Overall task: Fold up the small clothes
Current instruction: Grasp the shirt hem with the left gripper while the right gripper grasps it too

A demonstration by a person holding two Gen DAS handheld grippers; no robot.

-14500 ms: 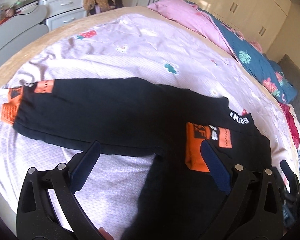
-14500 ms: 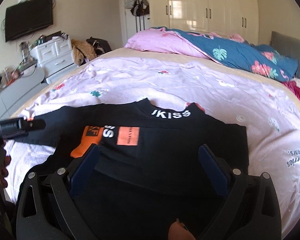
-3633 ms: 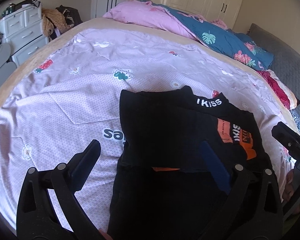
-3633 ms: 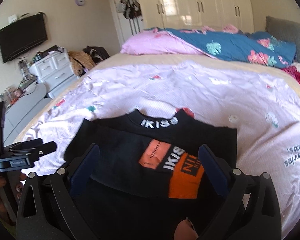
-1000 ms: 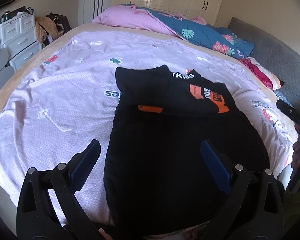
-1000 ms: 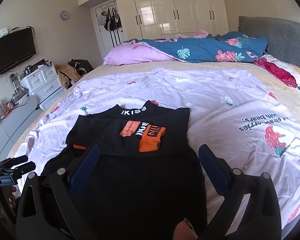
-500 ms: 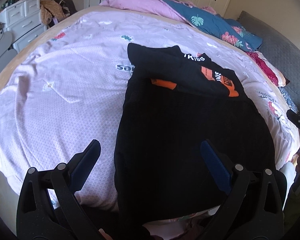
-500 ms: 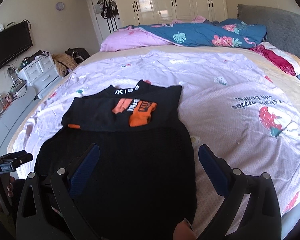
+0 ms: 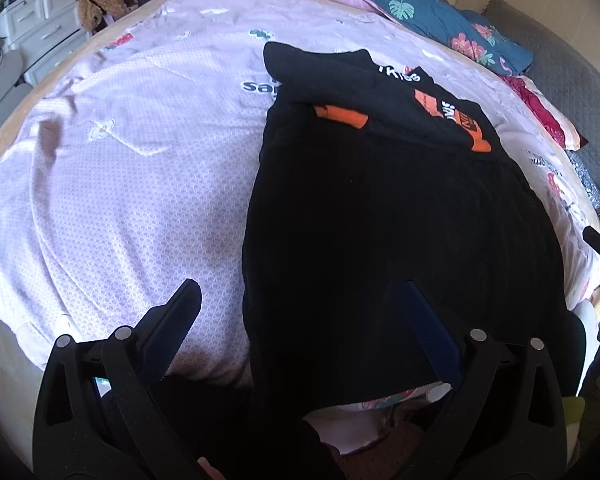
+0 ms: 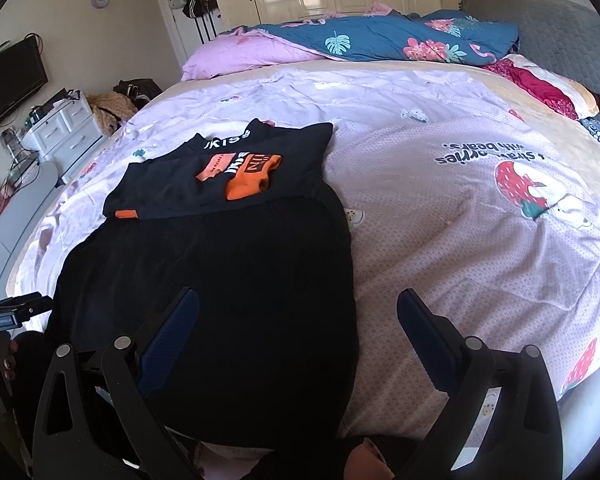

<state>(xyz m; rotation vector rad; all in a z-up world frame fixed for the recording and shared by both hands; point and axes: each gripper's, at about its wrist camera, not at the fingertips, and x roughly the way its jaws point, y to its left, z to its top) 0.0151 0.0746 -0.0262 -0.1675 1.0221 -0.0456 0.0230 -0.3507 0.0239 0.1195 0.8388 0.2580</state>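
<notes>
A black top (image 9: 380, 208) with orange cuffs and white lettering lies flat on the bed, both sleeves folded across its chest; it also shows in the right wrist view (image 10: 220, 264). Its hem hangs over the bed's near edge. My left gripper (image 9: 300, 300) is open and empty, above the hem's left corner. My right gripper (image 10: 296, 308) is open and empty, above the hem's right corner. Part of the left gripper's body (image 10: 12, 312) shows at the left edge of the right wrist view.
The pale purple printed bedspread (image 9: 120, 152) covers the bed. A pink and blue duvet (image 10: 340, 44) is piled at the far side. A white drawer unit (image 10: 64, 128) and heaped clothes stand at the far left. Wardrobes line the back wall.
Both grippers have drawn back towards the near edge of the bed and dropped lower, so the hem now fills the foreground. Earlier, both sleeves were folded in over the chest.
</notes>
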